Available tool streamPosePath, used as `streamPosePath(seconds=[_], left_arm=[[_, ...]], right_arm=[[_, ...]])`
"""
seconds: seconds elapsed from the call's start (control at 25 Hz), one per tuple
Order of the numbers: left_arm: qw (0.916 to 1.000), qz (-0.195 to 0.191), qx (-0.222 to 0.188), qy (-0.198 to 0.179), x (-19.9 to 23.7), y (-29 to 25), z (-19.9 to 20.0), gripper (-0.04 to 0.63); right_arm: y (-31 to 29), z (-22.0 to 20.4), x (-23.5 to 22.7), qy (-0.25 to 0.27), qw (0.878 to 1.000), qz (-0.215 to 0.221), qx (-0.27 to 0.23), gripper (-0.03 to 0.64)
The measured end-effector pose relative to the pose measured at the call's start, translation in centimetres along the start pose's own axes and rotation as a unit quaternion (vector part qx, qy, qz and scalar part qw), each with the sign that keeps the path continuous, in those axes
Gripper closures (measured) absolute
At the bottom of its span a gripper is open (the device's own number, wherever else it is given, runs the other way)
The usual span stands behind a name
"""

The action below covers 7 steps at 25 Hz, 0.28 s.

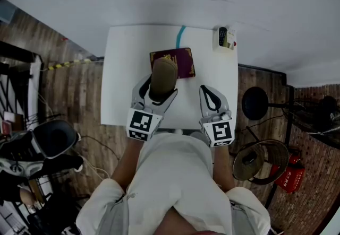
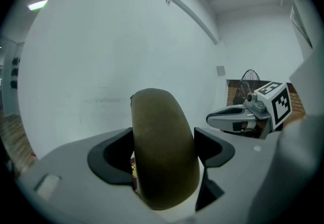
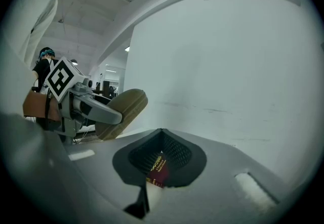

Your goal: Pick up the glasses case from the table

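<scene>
An olive-brown glasses case (image 1: 163,77) stands on end between the jaws of my left gripper (image 1: 159,89), which is shut on it. The case is held over the near edge of a maroon booklet (image 1: 183,62) lying on the white table (image 1: 121,69). In the left gripper view the case (image 2: 164,152) fills the gap between the dark pads (image 2: 109,160), and a strip of the booklet (image 2: 133,170) shows beneath. My right gripper (image 1: 210,97) hovers to the right of the case with its jaws together, holding nothing. From it I see the case (image 3: 121,112) at the left.
A small white box holding a dark remote-like item (image 1: 224,38) sits at the table's far right corner, and a blue tape strip (image 1: 181,32) marks the far edge. A black stool (image 1: 256,102), a fan (image 1: 255,162) and a red extinguisher (image 1: 289,176) stand right of the table.
</scene>
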<state>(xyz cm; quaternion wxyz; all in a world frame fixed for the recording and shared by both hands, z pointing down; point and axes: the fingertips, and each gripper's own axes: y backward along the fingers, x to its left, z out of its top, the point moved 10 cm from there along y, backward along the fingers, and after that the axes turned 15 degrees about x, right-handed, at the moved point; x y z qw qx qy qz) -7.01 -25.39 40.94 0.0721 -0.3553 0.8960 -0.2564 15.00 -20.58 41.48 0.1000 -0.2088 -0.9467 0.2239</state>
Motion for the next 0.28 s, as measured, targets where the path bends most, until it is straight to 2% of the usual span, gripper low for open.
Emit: streamPosePath(seconds=[0.28], left_arm=[[1.0000, 0.000, -0.006, -0.006, -0.27, 0.52, 0.09, 0.202]], right_arm=[[0.60, 0.32, 0.35, -0.003, 1.000, -0.009, -0.010, 0.612]])
